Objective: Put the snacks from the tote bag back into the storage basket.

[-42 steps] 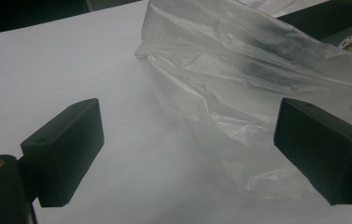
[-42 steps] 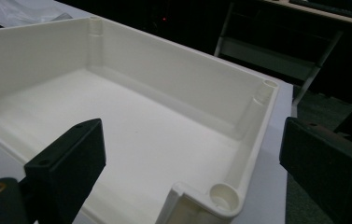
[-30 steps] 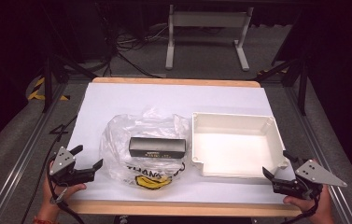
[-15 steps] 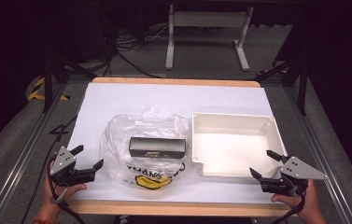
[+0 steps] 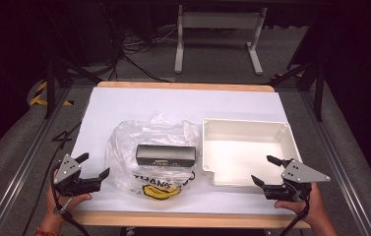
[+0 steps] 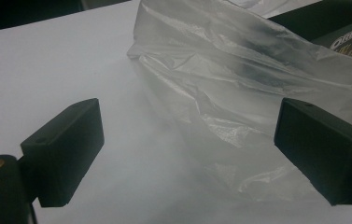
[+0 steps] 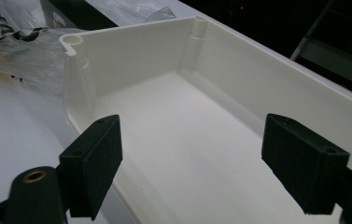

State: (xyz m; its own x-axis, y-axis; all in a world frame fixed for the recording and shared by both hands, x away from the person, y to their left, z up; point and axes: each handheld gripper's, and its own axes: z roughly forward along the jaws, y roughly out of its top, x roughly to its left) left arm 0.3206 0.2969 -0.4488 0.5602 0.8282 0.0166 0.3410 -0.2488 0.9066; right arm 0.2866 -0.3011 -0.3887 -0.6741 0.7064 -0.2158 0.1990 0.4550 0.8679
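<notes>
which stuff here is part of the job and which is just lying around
Likely part of the job:
- plastic bag
- black box inside the bag
- white tray, empty
- left tongs and right tongs, both open

Just lying about:
- metal stand on the floor beyond the table
- cables on the floor

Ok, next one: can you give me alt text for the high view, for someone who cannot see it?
A black box lies inside a clear plastic bag on a white table, beside an empty white tray to the right. At the near edge, the left claw and right claw are both open, each held in a hand.
</notes>
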